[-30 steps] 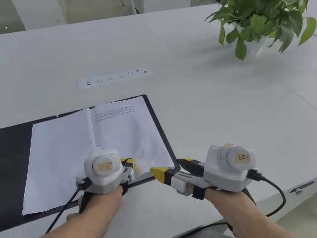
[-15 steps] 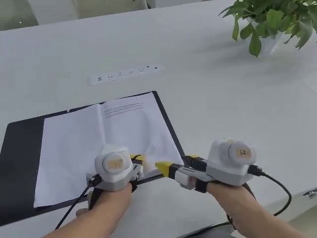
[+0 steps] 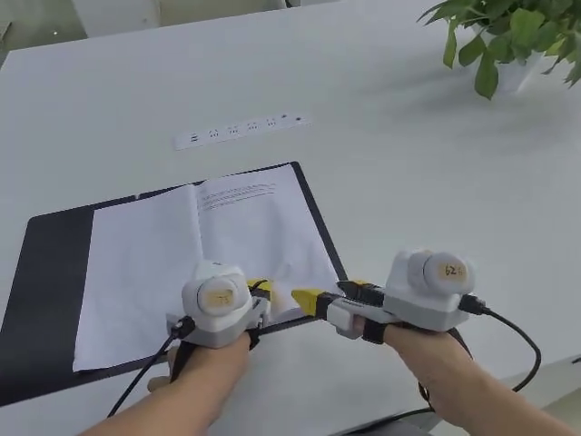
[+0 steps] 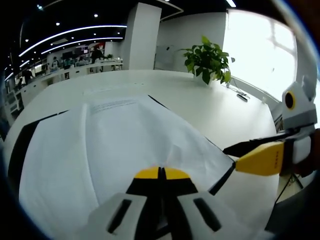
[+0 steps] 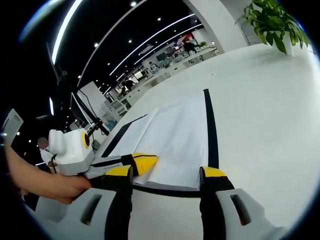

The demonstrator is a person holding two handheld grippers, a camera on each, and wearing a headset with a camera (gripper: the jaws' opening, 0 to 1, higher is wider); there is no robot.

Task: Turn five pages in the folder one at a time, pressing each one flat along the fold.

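At the near edge of the folder (image 3: 50, 272), the left gripper (image 4: 161, 172) is seen with its jaws closed tip to tip on the right-hand page (image 3: 254, 227); whether paper is pinched cannot be told. The right gripper (image 5: 166, 172), held wide open, has been brought closer to the left one than a second ago. The folder is laid open toward the bench's (image 3: 408, 163) near left. Beyond it a power strip (image 3: 241, 130) is seen, and a plant (image 3: 508, 36) at the far right corner.
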